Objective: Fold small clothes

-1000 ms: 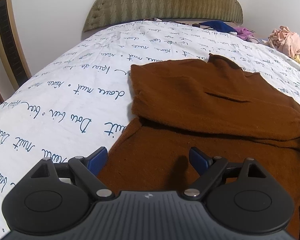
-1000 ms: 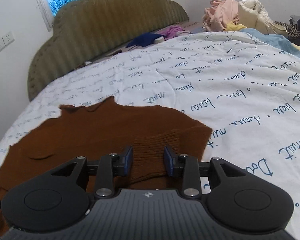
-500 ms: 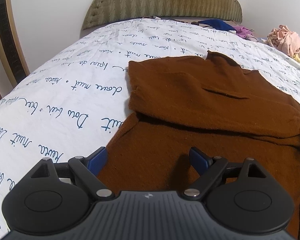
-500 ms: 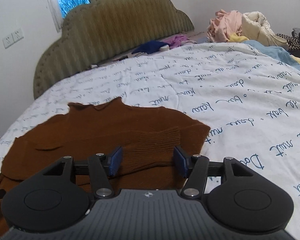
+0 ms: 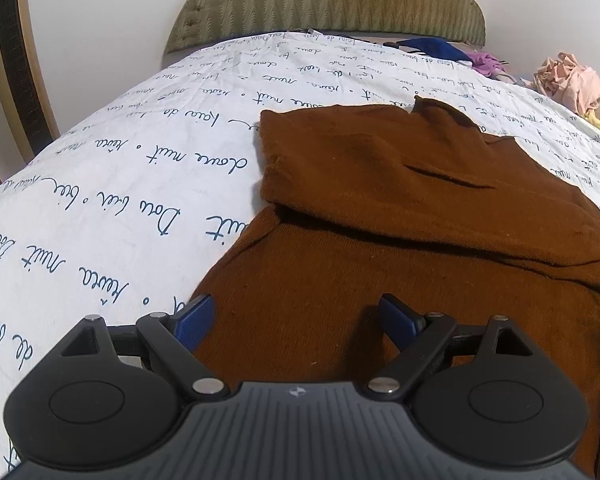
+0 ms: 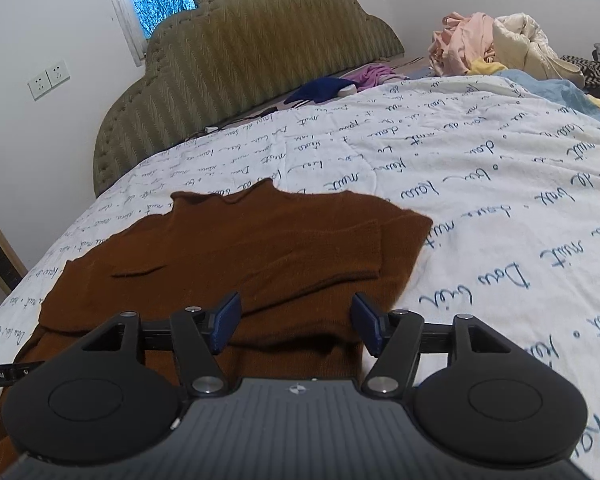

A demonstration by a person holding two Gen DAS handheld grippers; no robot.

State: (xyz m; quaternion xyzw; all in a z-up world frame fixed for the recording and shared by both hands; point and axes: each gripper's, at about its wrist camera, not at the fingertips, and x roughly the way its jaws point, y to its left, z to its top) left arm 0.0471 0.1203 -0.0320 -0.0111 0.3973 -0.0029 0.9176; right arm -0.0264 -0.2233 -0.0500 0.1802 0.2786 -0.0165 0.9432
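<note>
The brown sweater (image 5: pixel 380 240) lies flat mid-bed, collar toward the headboard (image 6: pixel 240 56), sleeves folded across its chest, hem nearest both grippers: the left gripper (image 5: pixel 296 316) hovers released over the hem, while the right gripper (image 6: pixel 296 320) is opening, gripping nothing.

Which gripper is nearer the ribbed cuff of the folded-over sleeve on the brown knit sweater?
Right. The right gripper, jaws opening, sits just short of the ribbed cuff; the left gripper hovers over the sweater's opposite side.
</note>
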